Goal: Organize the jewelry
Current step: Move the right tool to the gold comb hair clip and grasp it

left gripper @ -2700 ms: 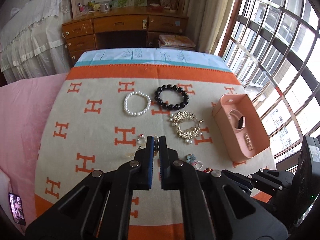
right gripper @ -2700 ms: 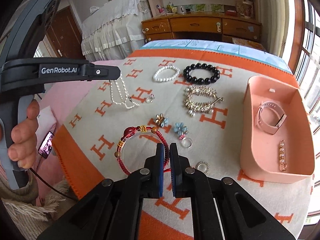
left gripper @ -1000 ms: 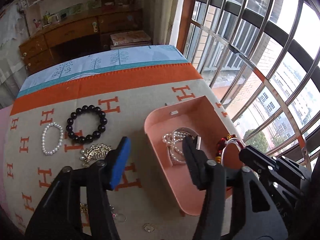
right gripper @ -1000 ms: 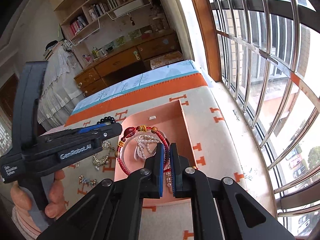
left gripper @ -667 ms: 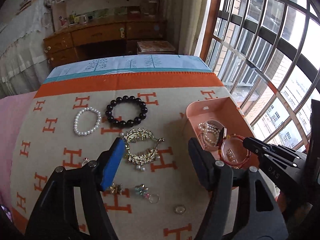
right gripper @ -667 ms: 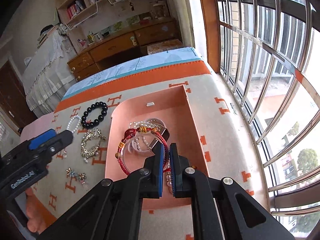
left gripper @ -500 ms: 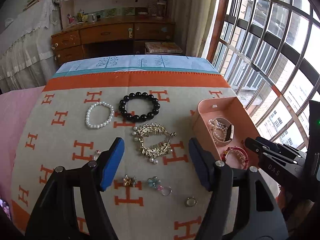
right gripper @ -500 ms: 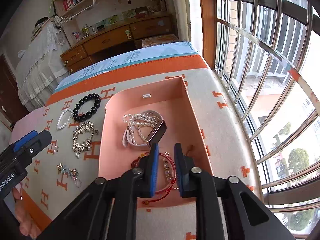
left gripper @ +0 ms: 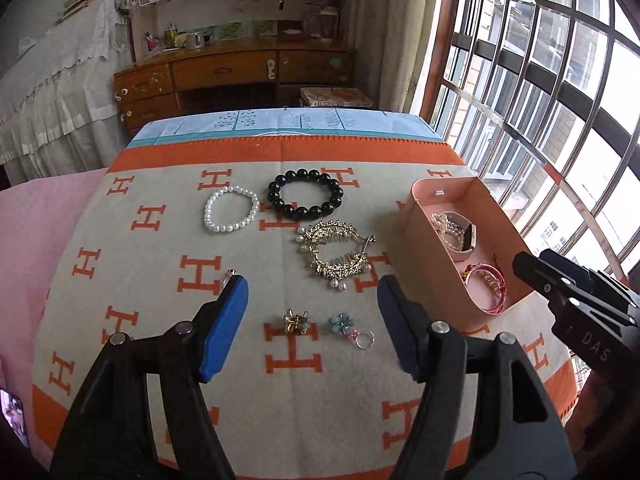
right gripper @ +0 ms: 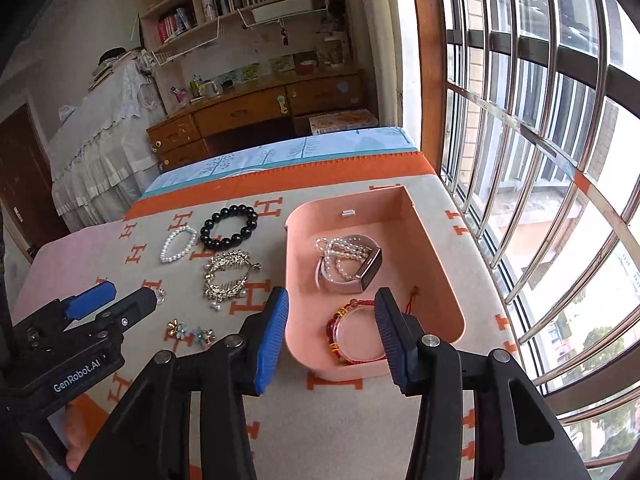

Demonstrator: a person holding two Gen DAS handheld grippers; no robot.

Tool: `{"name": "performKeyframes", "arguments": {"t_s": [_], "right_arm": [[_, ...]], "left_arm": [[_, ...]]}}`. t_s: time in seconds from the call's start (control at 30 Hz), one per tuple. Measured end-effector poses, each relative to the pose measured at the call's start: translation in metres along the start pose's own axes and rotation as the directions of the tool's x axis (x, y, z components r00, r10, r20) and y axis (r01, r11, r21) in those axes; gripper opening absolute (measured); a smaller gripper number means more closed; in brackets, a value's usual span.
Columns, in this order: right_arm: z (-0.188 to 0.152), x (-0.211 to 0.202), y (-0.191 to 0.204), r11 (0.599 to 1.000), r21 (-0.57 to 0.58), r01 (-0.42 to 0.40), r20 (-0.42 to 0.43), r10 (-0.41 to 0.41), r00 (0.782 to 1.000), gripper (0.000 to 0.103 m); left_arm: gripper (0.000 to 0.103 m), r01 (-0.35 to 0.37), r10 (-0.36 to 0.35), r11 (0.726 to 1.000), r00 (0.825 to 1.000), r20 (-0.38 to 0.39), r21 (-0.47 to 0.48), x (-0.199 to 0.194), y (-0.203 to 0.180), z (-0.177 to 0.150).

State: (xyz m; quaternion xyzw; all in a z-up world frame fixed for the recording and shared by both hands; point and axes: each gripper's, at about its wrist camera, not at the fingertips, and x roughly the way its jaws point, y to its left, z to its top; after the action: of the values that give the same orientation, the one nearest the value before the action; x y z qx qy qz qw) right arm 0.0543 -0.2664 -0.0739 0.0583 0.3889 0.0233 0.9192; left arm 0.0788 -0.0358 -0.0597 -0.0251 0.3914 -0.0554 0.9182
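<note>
Right gripper (right gripper: 330, 328): fingers now spread wide, empty, above the near end of the pink box (right gripper: 436, 248). Red bracelet (right gripper: 352, 332): released, now lying inside the box, nearer than the watch (right gripper: 352, 270). Left gripper (left gripper: 312, 320): fingers wide, empty, over the blanket (left gripper: 120, 280).

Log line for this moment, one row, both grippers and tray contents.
left gripper: open, empty | right gripper: open, above pink tray | in tray: red bracelet, watch, pearl necklace

Red bracelet (right gripper: 357, 330) released into box (right gripper: 432, 248).
</note>
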Motion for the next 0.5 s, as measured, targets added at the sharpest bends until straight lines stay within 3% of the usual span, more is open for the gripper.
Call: {"name": "performKeyframes", "arguments": {"t_s": [0.5], "right_arm": [[-0.023, -0.027, 0.042, 0.996, -0.079, -0.047, -0.01, 0.047, 0.999, 0.045]], "left_arm": [[0.065, 0.019, -0.019, 0.999, 1.0, 0.011, -0.039, -0.015, 0.025, -0.016]]}}
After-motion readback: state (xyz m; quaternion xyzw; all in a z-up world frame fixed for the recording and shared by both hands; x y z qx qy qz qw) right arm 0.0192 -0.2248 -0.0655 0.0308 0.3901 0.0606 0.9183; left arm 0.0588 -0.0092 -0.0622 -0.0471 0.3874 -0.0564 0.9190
